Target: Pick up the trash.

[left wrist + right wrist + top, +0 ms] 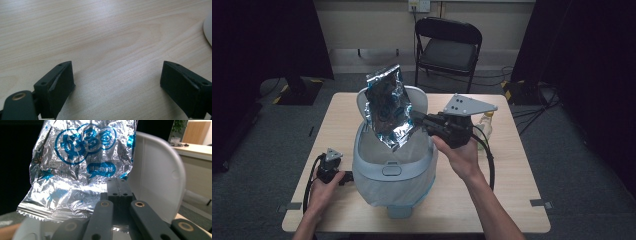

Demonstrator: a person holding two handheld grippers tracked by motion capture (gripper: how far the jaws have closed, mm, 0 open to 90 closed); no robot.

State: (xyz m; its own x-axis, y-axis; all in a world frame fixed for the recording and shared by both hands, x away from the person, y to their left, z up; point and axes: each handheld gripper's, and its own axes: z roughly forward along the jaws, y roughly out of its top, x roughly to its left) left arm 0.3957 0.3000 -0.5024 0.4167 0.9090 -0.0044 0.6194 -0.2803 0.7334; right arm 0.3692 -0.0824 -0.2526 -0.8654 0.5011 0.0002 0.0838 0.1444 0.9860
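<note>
Right gripper (419, 120): fingers (119, 188) clamped on the edge of 1 crinkled silver foil snack bag (388, 107), held upright above the open white bin (394, 172), in front of its raised lid (160, 180). Left gripper (343, 178): rests on the counter (507, 165) beside the bin, fingers (60, 85) spread wide, nothing between them.

A: High view: above the near edge, facing forward and down over the whole pale wooden bench (512, 170).

B: Left gripper view: close over bench grain. Right gripper view: close on the crinkled silver-and-blue foil bag (75, 170), shared with high view (388, 107).
</note>
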